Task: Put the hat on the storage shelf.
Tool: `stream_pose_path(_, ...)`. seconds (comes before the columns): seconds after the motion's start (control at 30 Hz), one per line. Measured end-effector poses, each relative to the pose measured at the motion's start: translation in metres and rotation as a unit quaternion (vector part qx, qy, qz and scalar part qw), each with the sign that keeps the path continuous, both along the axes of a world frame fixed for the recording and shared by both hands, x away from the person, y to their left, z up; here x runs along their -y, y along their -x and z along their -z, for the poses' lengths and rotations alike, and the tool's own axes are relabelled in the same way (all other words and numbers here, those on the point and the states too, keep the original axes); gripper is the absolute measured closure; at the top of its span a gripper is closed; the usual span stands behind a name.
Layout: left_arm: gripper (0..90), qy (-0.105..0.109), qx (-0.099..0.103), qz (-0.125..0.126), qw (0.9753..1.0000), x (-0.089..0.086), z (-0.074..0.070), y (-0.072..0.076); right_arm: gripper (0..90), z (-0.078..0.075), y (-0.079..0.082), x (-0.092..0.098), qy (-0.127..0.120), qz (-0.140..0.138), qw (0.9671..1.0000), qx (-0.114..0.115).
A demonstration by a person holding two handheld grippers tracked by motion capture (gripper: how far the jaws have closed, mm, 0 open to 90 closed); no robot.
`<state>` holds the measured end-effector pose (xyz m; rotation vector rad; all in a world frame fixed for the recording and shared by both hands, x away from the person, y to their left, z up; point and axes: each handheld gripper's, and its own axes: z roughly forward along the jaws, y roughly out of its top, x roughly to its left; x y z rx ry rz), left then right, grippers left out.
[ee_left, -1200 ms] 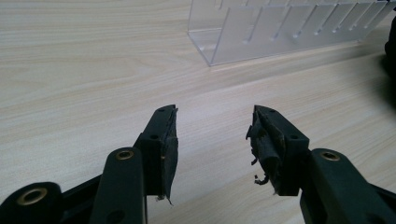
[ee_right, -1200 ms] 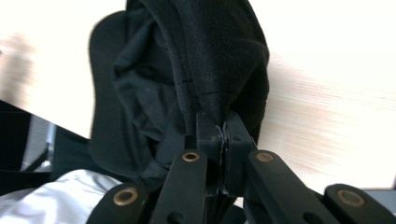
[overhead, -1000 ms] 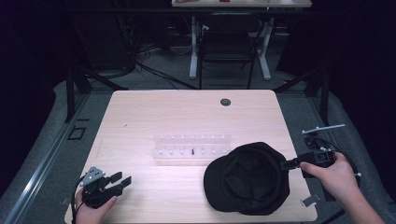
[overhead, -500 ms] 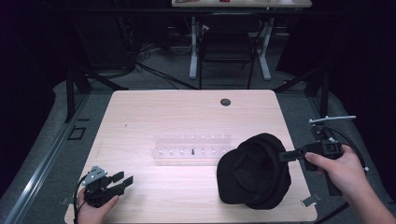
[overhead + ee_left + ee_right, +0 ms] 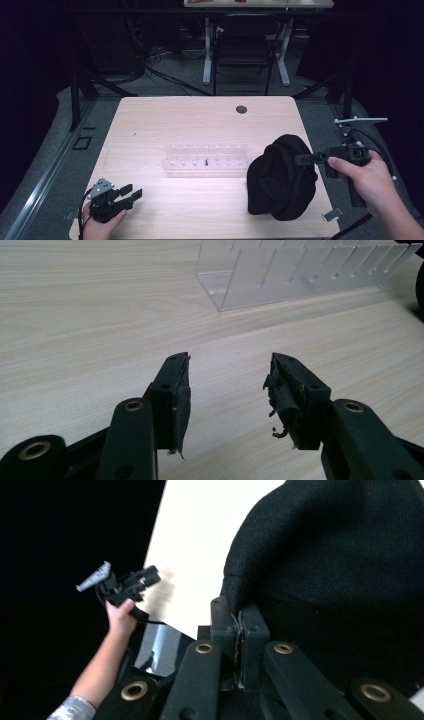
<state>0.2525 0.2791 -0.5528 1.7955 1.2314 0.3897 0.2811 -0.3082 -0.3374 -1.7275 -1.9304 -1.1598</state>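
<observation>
Right gripper: jaws pressed together on a fold at the edge of the black hat, as the right gripper view confirms at the pinch point. The hat hangs from that pinch, stood up on its lower edge near the table's right front corner, its long axis running roughly up and down, tilted slightly toward the gripper. It lies directly left of the right gripper and just right of the clear plastic rack; whether cloth and rack touch cannot be settled from above. Left gripper: jaws apart, empty, low at the front left corner, well apart from the hat. The right hand is plainly the nearer. Hat: dark knitted or woven cloth, soft, crumpled into folds
</observation>
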Motion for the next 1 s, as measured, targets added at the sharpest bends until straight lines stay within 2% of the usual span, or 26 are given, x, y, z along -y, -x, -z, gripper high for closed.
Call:
stream_pose_path(0.17,51.1,0.000,0.001,0.000,1.0000,0.000,0.000,0.000,88.2,-0.005,-0.001,0.000,-0.022,0.004,0.9997,0.002)
stream_pose_path(0.23,51.1,0.000,0.002,0.000,1.0000,0.000,0.000,0.000,88.2,-0.010,-0.003,-0.002,-0.039,0.003,0.9992,0.003)
stream_pose_path(0.4,51.1,0.001,0.003,0.001,1.0000,0.000,0.000,0.000,88.2,-0.018,-0.007,-0.008,-0.049,-0.004,0.9988,0.000)
stream_pose_path(0.47,51.1,0.001,0.004,0.000,1.0000,0.000,-0.001,0.000,88.2,-0.021,-0.008,-0.013,-0.056,0.002,0.9984,0.001)
stream_pose_path(0.53,51.1,0.002,0.003,0.000,1.0000,0.000,-0.001,0.000,88.2,-0.026,-0.010,-0.016,-0.054,-0.007,0.9985,0.005)
stream_pose_path(1.0,51.1,0.005,0.005,-0.002,1.0000,-0.001,-0.001,0.000,88.2,-0.046,-0.019,-0.033,-0.068,-0.007,0.9973,0.026)
